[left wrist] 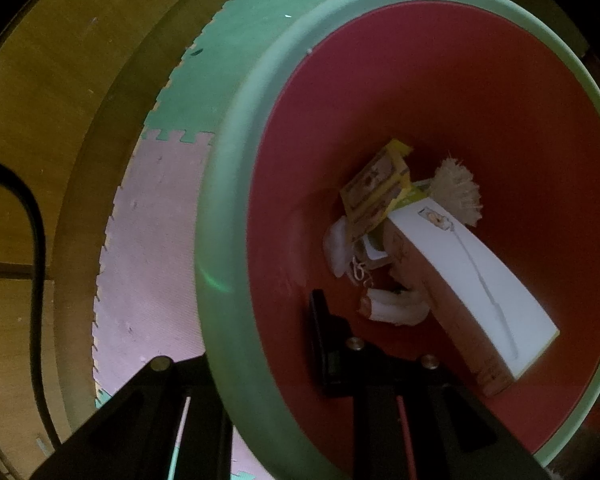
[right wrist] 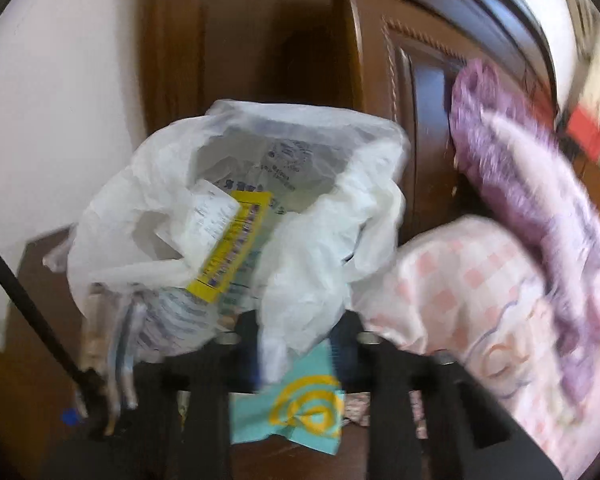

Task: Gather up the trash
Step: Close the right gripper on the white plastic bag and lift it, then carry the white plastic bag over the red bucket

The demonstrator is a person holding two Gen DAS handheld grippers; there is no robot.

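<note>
Below, seen along the left tool (left wrist: pixel 267 364), a round bin (left wrist: pixel 235 184) with a pale green rim and a red inside fills most of the view. This tool's two fingers are pressed close on the bin's rim, one outside the wall and one inside it, pinching the rim. At the bottom of the bin lie a white box (left wrist: pixel 476 280), a yellow printed carton (left wrist: pixel 376 196), a pale bristly tuft (left wrist: pixel 460 192) and crumpled white scraps (left wrist: pixel 396 308). The bin stands over green and pink foam floor mats (left wrist: pixel 151 240), beside a wooden floor (left wrist: pixel 31 100).

Seen along the right tool (right wrist: pixel 295 344), a crumpled white plastic bag (right wrist: pixel 308 264) stands open, with a yellow-labelled packet (right wrist: pixel 235 248) and a white slip (right wrist: pixel 211 216) inside. This tool's fingers are drawn together on a fold of the bag's lower edge, pinching it. A teal wrapper with a yellow mark (right wrist: pixel 300 404) lies just beneath, on a dark wooden surface (right wrist: pixel 35 276). To the right lie a pink checked pillow (right wrist: pixel 468 288) and a purple plush blanket (right wrist: pixel 512 168), both blurred, against a dark wooden headboard (right wrist: pixel 416 92).
</note>
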